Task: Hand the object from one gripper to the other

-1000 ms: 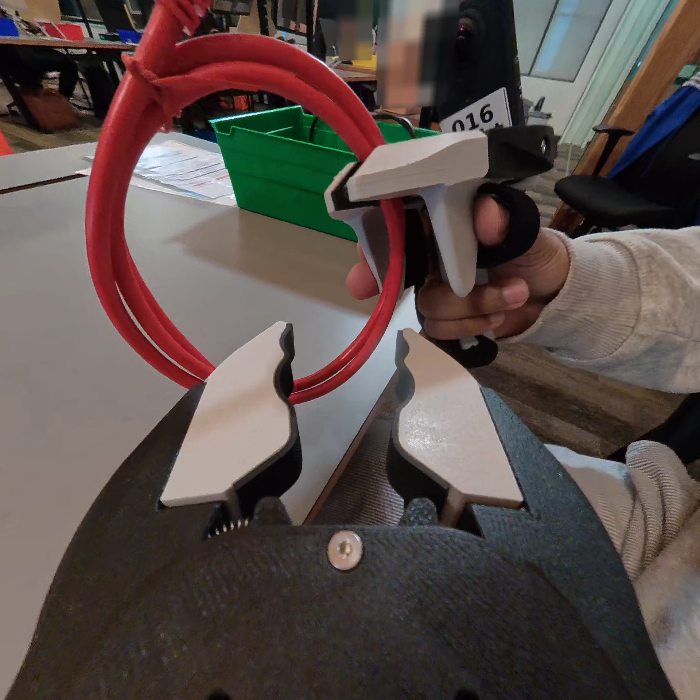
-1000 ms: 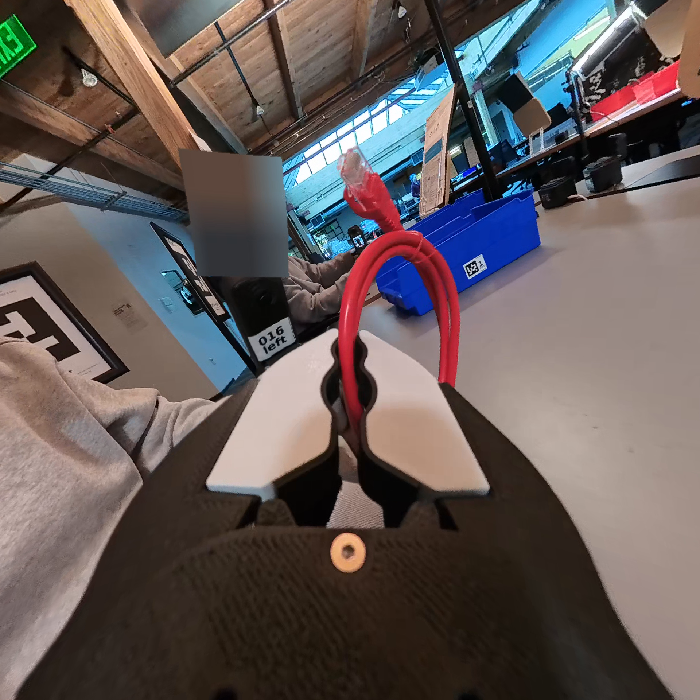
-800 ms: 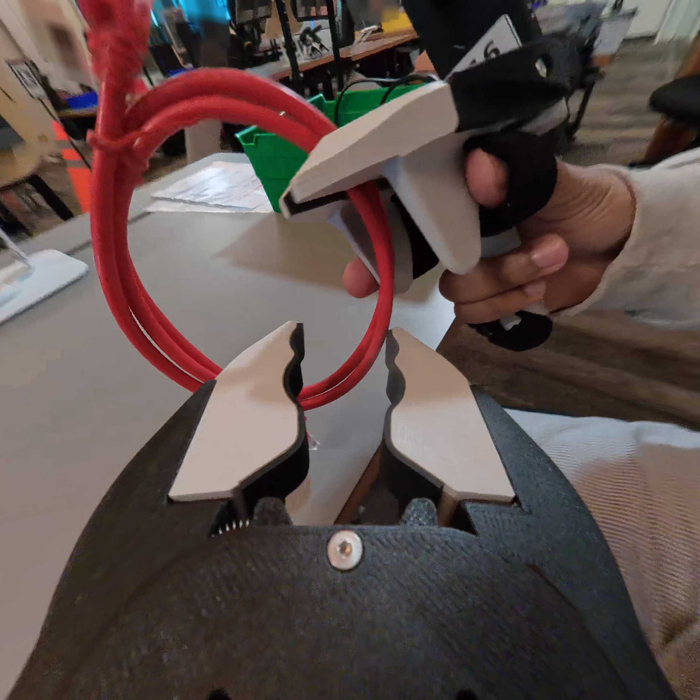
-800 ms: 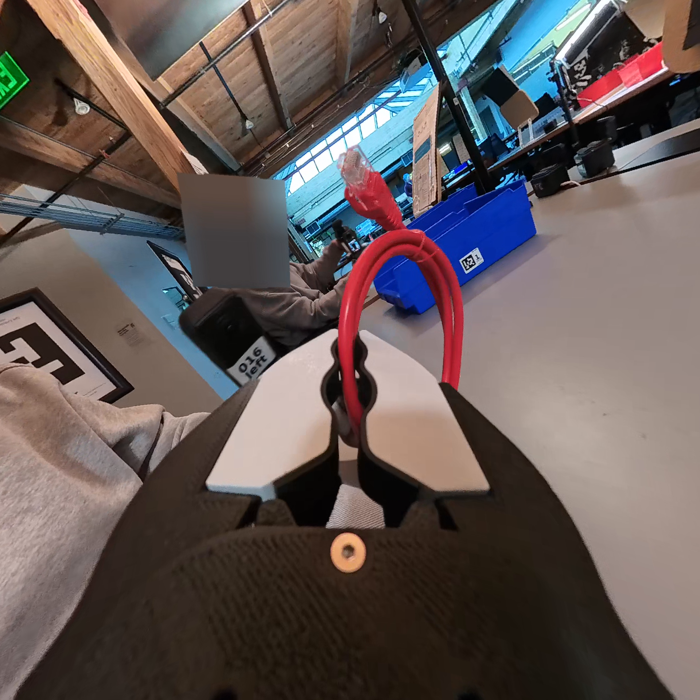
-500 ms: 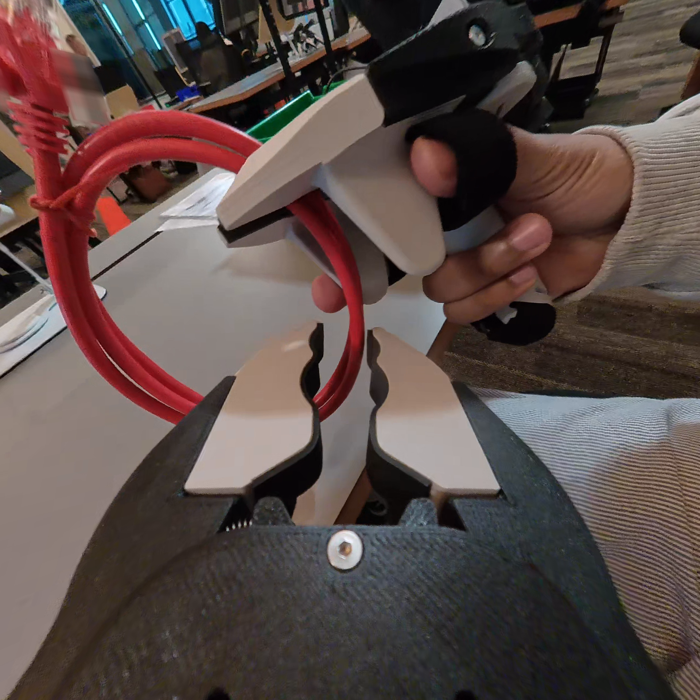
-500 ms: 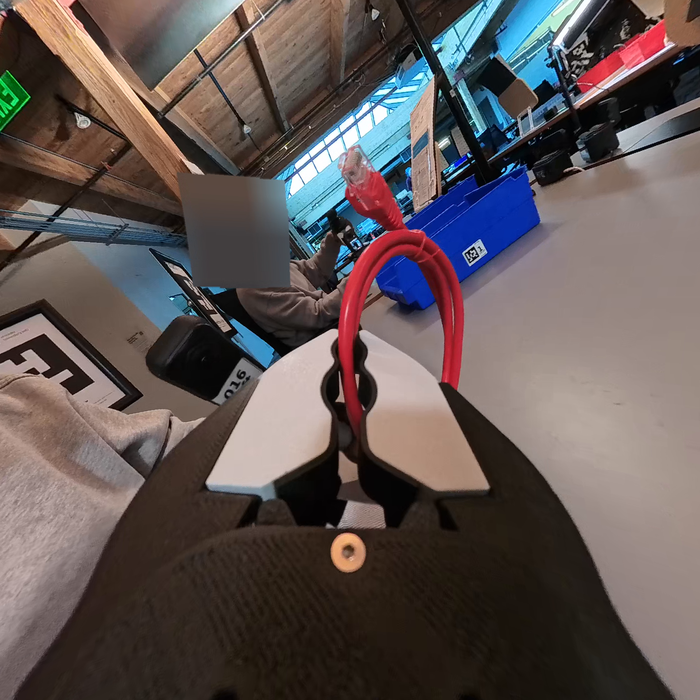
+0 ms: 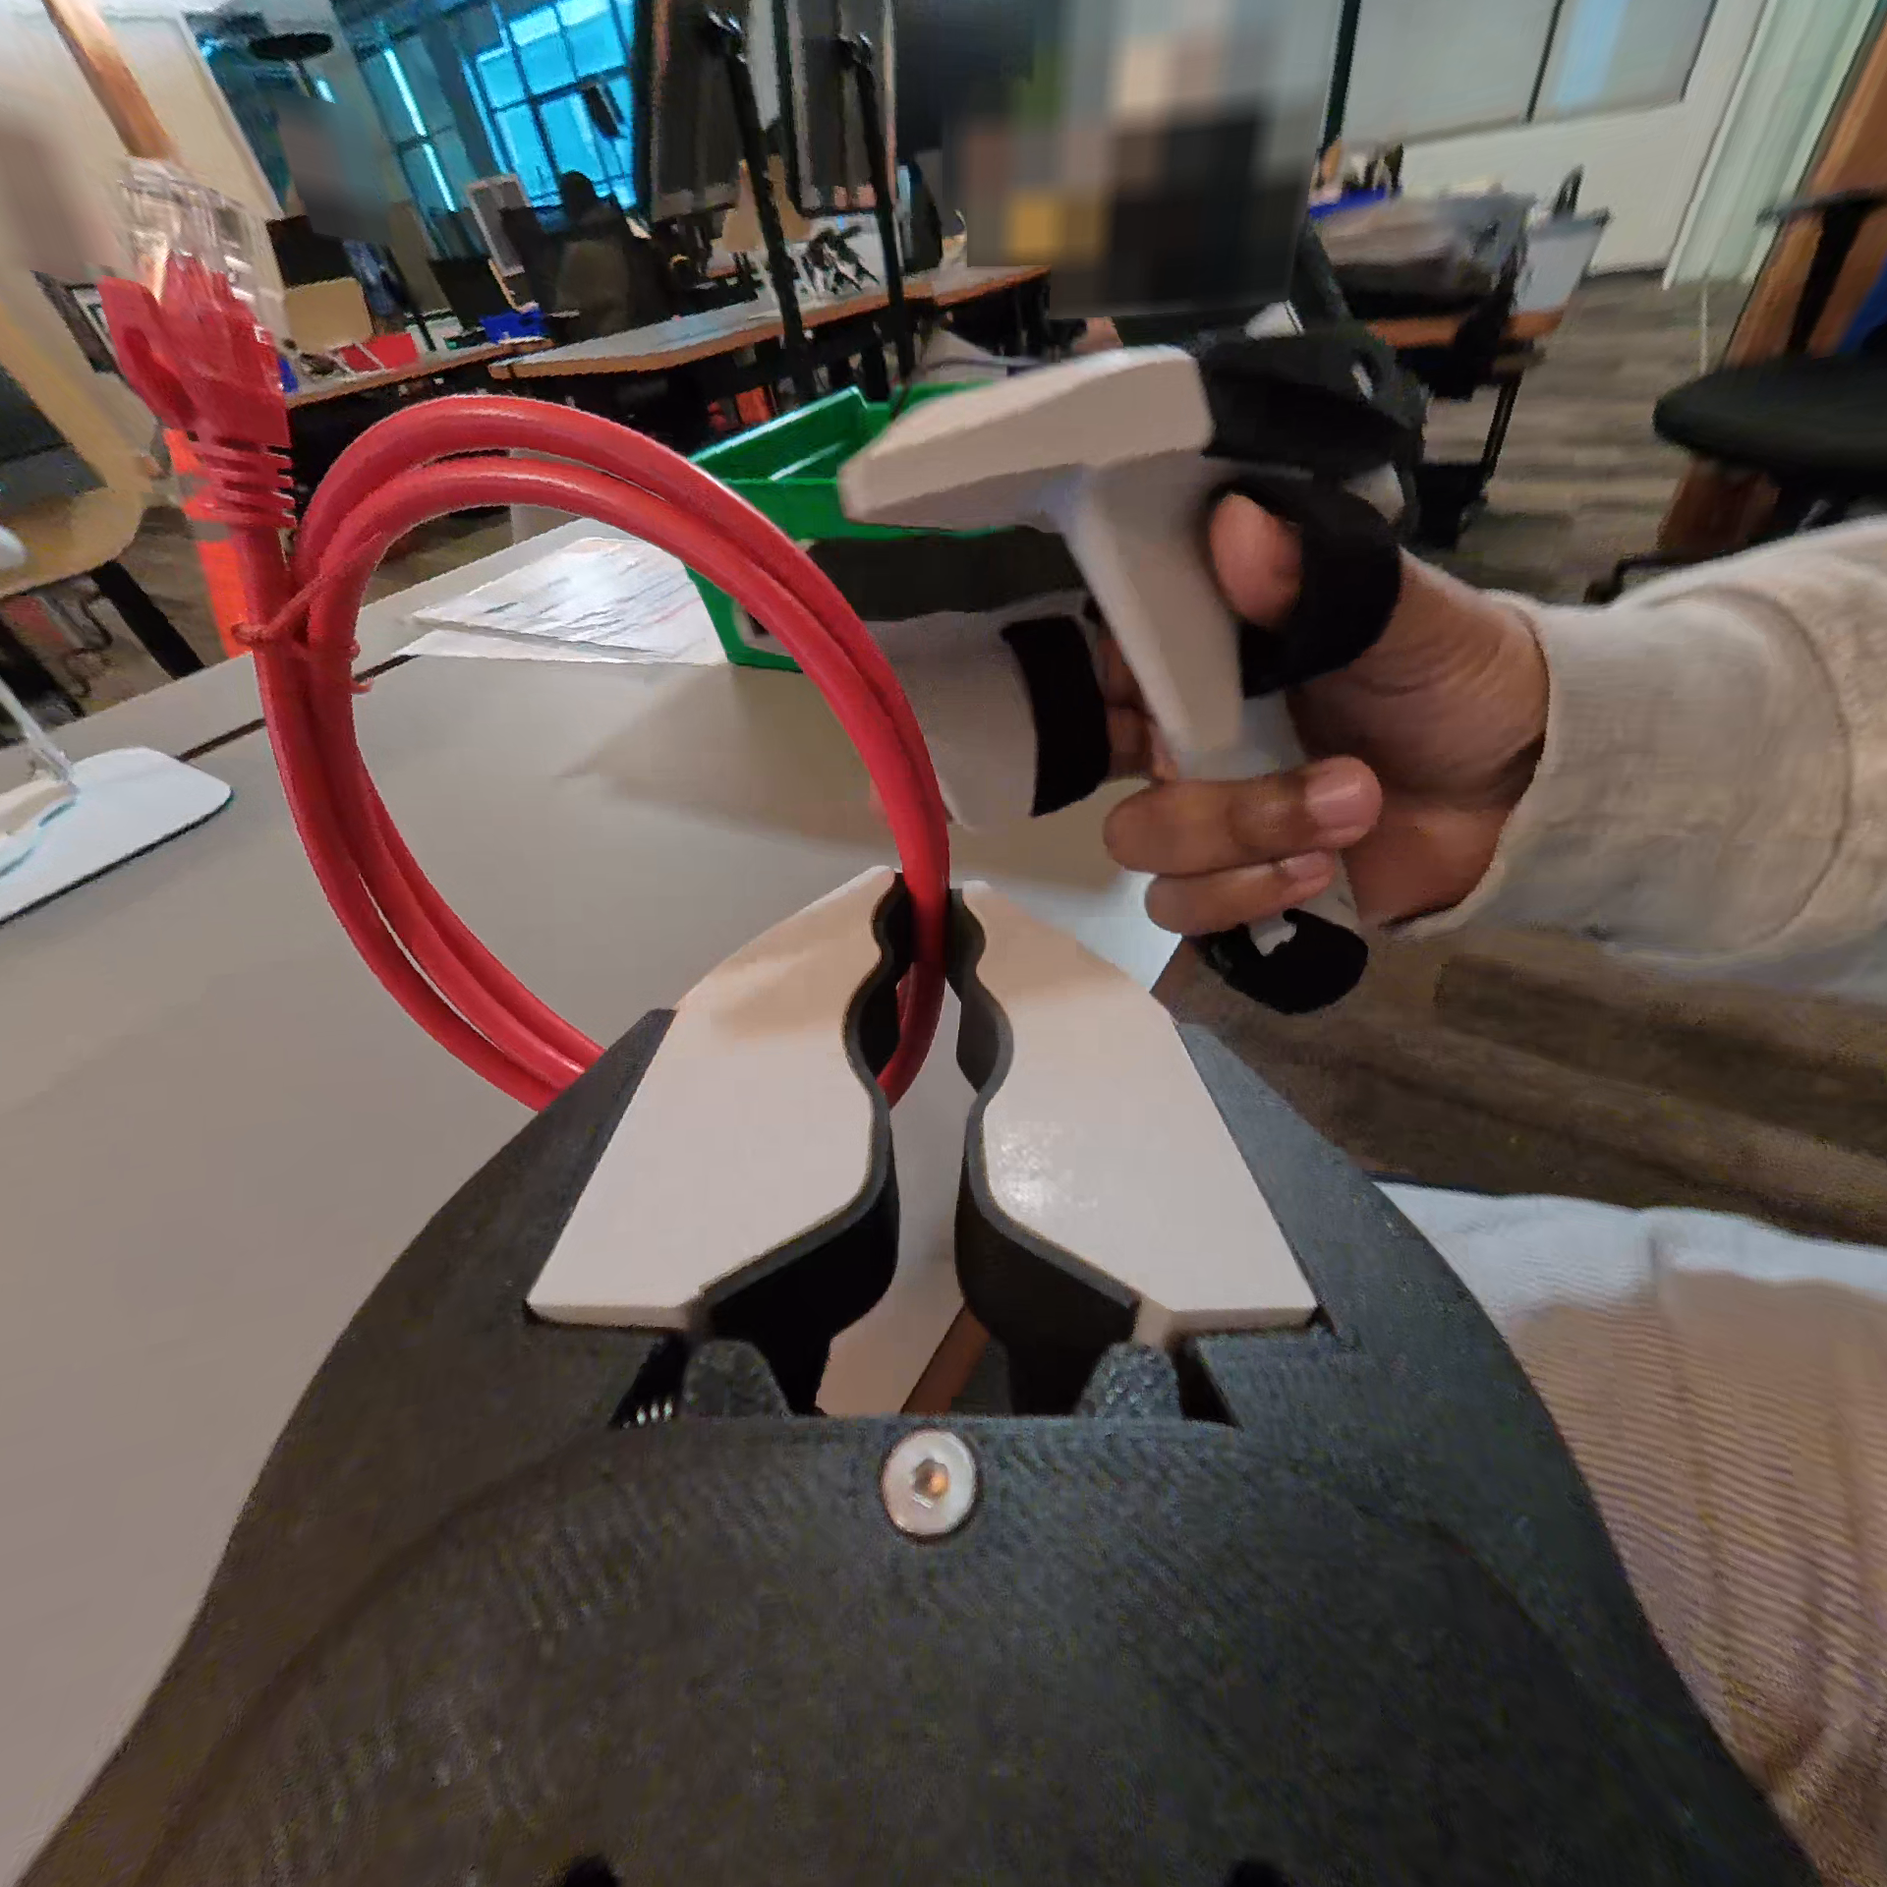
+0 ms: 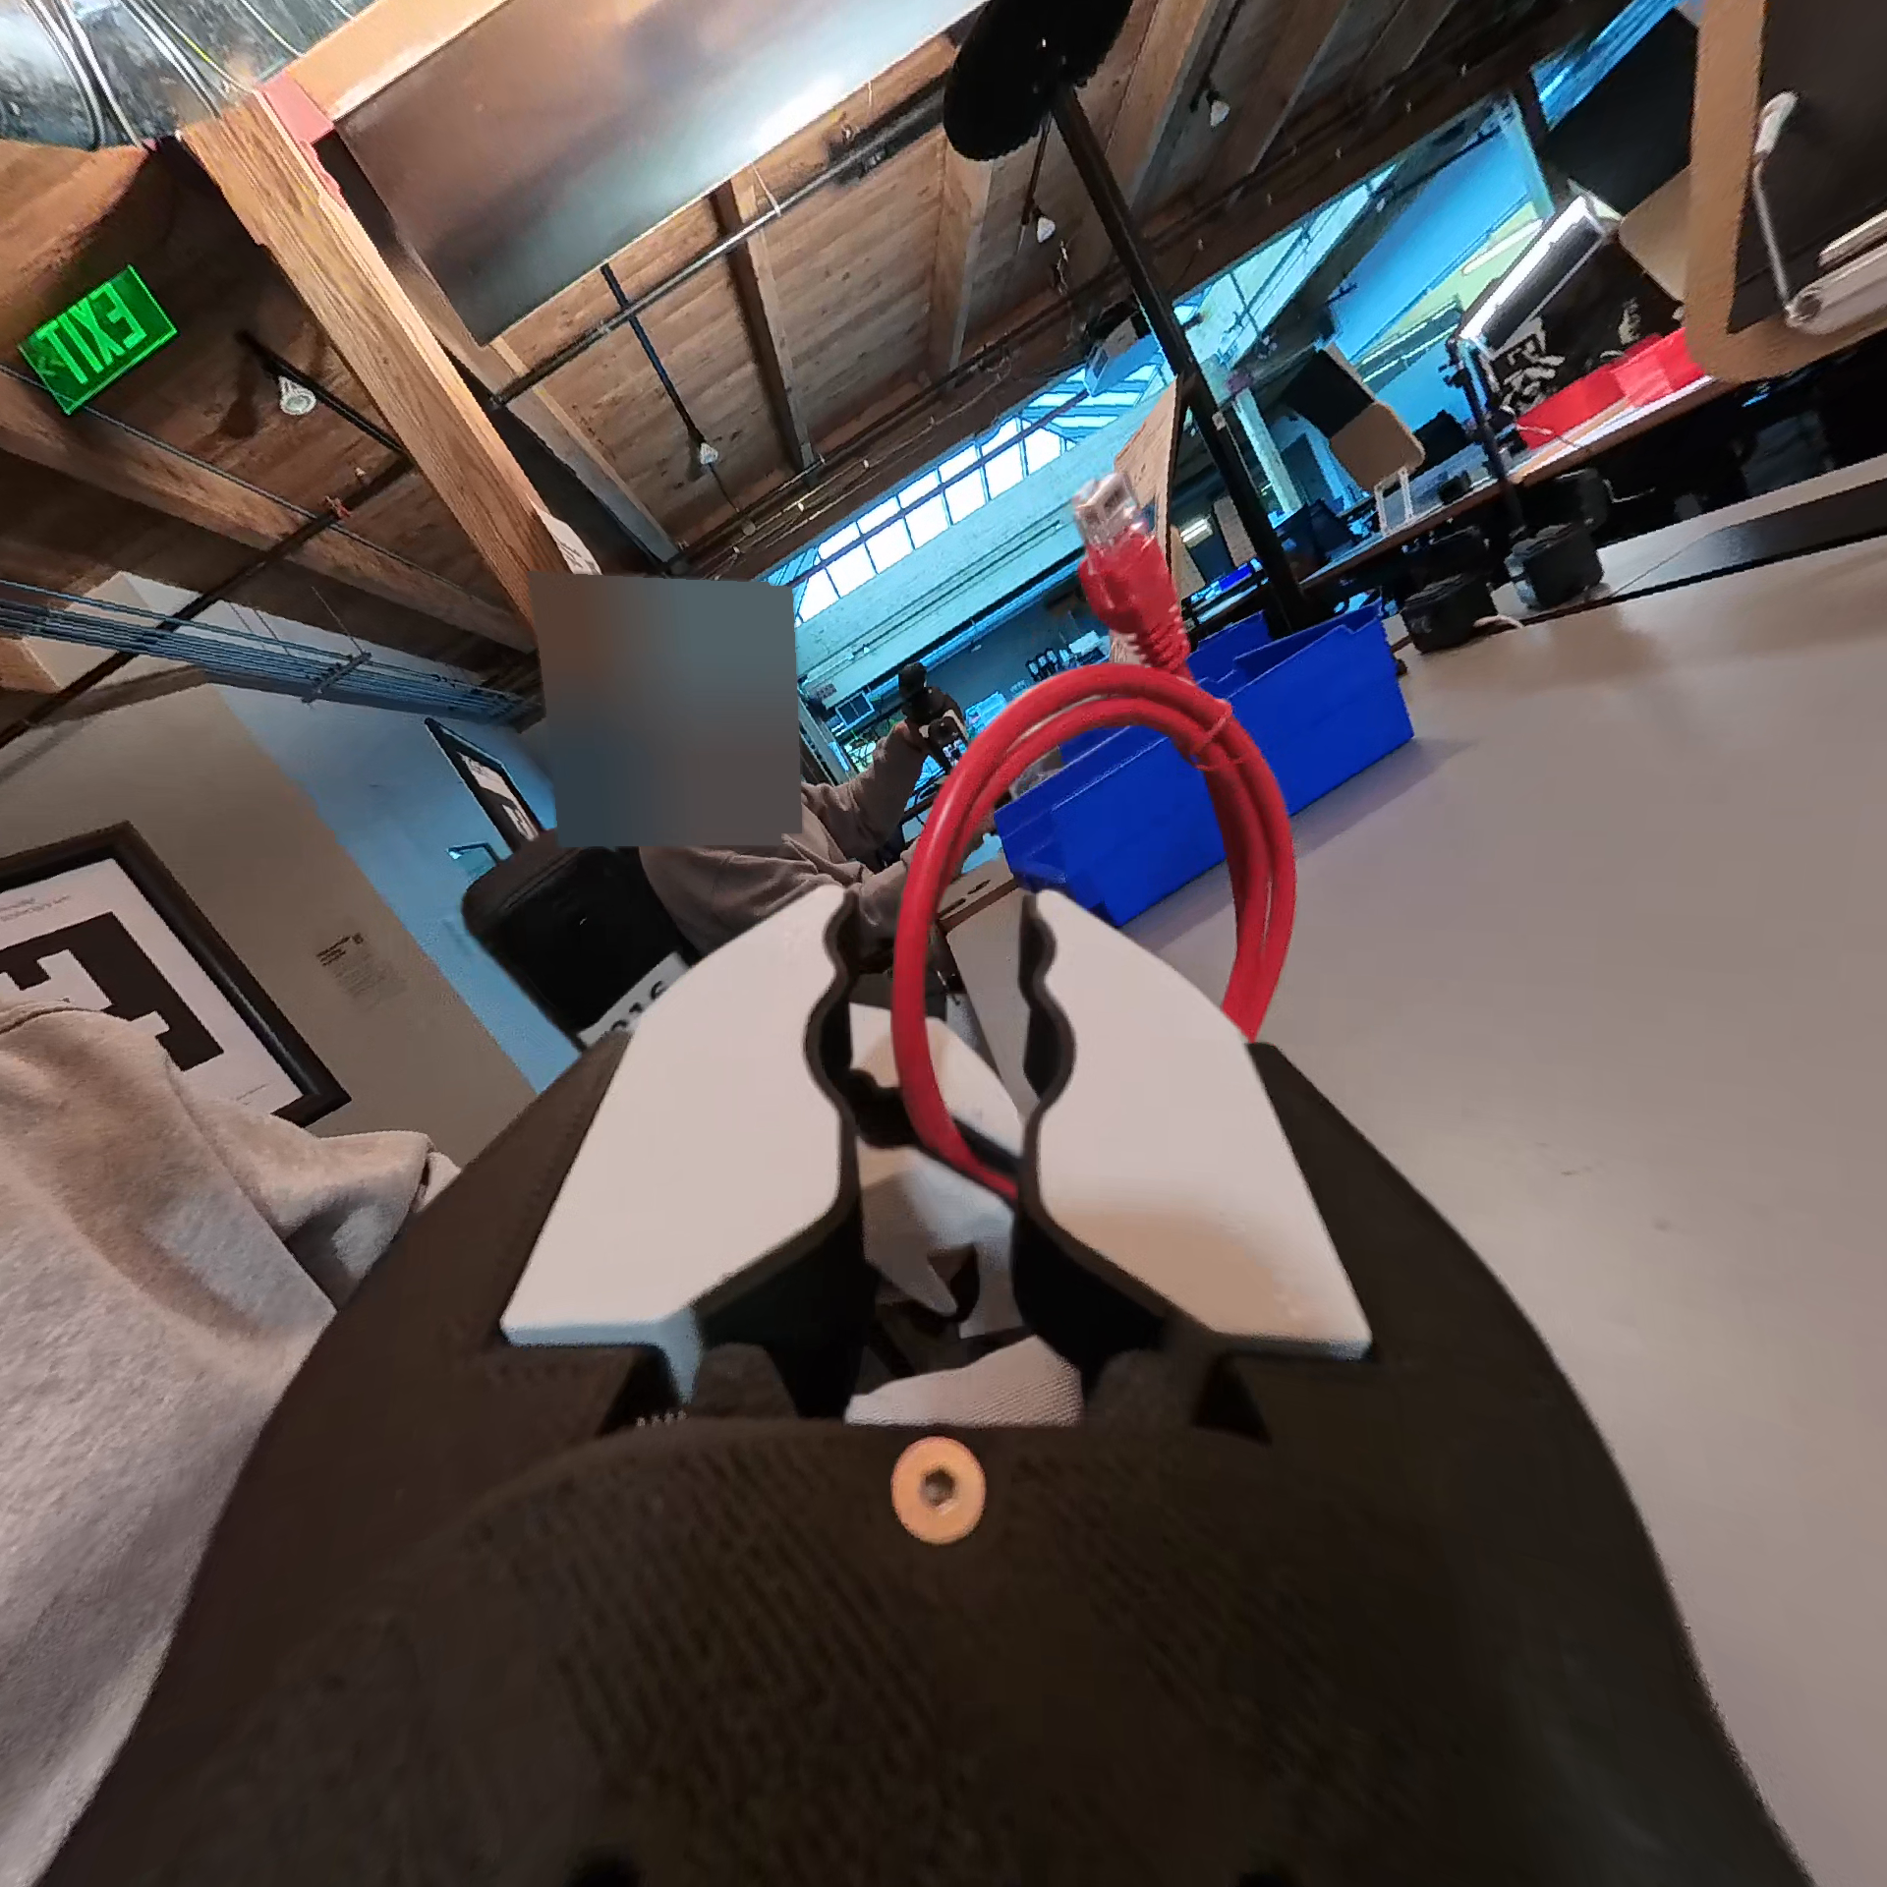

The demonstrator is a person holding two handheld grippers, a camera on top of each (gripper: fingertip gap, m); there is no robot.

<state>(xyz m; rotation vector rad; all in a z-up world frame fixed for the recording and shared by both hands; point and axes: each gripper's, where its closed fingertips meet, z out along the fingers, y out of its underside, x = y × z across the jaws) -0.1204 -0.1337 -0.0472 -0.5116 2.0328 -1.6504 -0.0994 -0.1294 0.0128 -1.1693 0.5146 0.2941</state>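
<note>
Left wrist view, left to right. A white stand base [image 7: 112, 807] sits on the grey table [image 7: 204, 1123] at the far left edge. Next, the red cable [image 7: 337, 817], coiled into a loop of 2 or 3 turns, stands upright above the table. Its clear-tipped plug [image 7: 199, 337] points upward at the top left of the loop, and a thin red tie [image 7: 291, 628] binds the turns just below the plug boot. The lower right arc of the loop passes between the tips of the left gripper [image 7: 927, 904]; its 2 white fingers [image 7: 745, 1144] are pressed against the strands, clamped on the cable. Behind the loop lie papers [image 7: 582, 602] and a green bin [image 7: 786, 470]. To the right, a hand [image 7: 1327, 735] in a cream sleeve holds the right gripper [image 7: 955, 572]; from this angle its fingers appear to stand off from the loop, contact not confirmed.

Right wrist view, left to right. A grey sleeve [image 8: 153, 1276] fills the lower left. A framed print [image 8: 133, 980] hangs on the wall behind it. At centre, the right gripper [image 8: 934, 924] has its 2 white fingers [image 8: 705, 1133] spread apart, with a clear gap either side of the cable [image 8: 919, 980], which rises through the gap untouched on the left side. The other gripper's white fingers [image 8: 939, 1082] show below, through the gap. Beyond, a blue bin [image 8: 1205, 807] rests on the table [image 8: 1583, 1123].
</note>
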